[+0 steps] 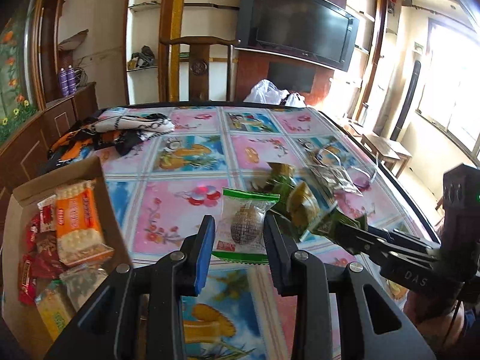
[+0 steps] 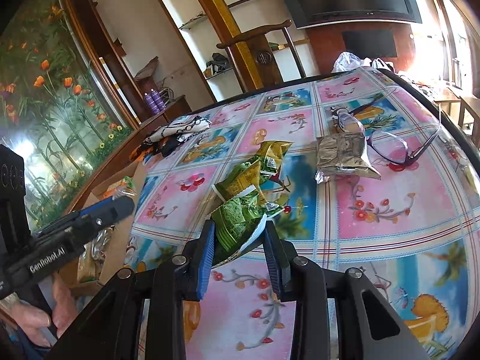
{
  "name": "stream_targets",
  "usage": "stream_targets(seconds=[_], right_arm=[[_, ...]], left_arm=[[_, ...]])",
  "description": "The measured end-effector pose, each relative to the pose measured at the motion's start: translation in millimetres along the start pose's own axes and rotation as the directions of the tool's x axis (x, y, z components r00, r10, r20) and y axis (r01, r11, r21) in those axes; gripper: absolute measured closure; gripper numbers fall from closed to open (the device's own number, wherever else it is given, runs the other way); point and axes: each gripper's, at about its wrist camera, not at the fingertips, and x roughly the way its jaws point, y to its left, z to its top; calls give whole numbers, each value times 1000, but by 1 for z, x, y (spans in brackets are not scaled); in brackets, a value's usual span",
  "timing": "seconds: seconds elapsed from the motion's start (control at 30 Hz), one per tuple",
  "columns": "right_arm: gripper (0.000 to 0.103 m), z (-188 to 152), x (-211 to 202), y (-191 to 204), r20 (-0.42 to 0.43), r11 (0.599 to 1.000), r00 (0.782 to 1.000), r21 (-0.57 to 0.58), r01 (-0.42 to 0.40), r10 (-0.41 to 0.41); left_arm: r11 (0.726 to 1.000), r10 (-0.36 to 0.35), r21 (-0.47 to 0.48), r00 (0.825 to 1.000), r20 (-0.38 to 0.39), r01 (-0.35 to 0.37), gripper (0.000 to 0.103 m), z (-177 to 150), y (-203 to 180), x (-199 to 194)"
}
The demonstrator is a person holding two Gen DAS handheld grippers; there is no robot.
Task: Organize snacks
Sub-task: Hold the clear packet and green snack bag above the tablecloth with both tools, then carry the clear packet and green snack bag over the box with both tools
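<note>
Table's got one of those plastic tablecloths point(image 1: 186, 210) with pink flower squares and blue beach squares all over it. Pair of purple-framed glasses point(image 2: 390, 147) sits open on the far right side. At the far left there's a crumpled scarf point(image 1: 132, 129), black, white and orange, bunched up near the edge. Behind the table a dark wooden chair point(image 1: 199, 66) with a carved round medallion in its back is pushed in. A flat-screen TV point(image 1: 300, 30) hangs on the wall, switched off. White plastic bags point(image 1: 270, 91) sit past the far edge. Two purple bottles point(image 1: 67, 81) stand on a wooden cabinet at left, next to a flower mural point(image 2: 57, 96).
</note>
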Motion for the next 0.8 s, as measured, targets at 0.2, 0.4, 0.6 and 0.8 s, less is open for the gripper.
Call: stream_targets(seconds=[0.2, 0.4, 0.6, 0.8], right_arm=[[69, -4, -1, 18, 19, 999, 999, 4, -32, 32], [69, -9, 1, 47, 27, 997, 997, -32, -69, 70], [69, -14, 9, 70, 10, 993, 994, -55, -109, 109], [68, -17, 17, 97, -2, 985, 988, -74, -157, 157]], left_arm=[[998, 18, -53, 1000, 25, -17, 71, 8, 27, -8], [991, 61, -118, 998, 36, -56, 71, 13, 60, -12], [980, 117, -165, 992, 41, -109, 71, 19, 95, -16], [960, 151, -242, 988, 30, -140, 71, 20, 138, -21]])
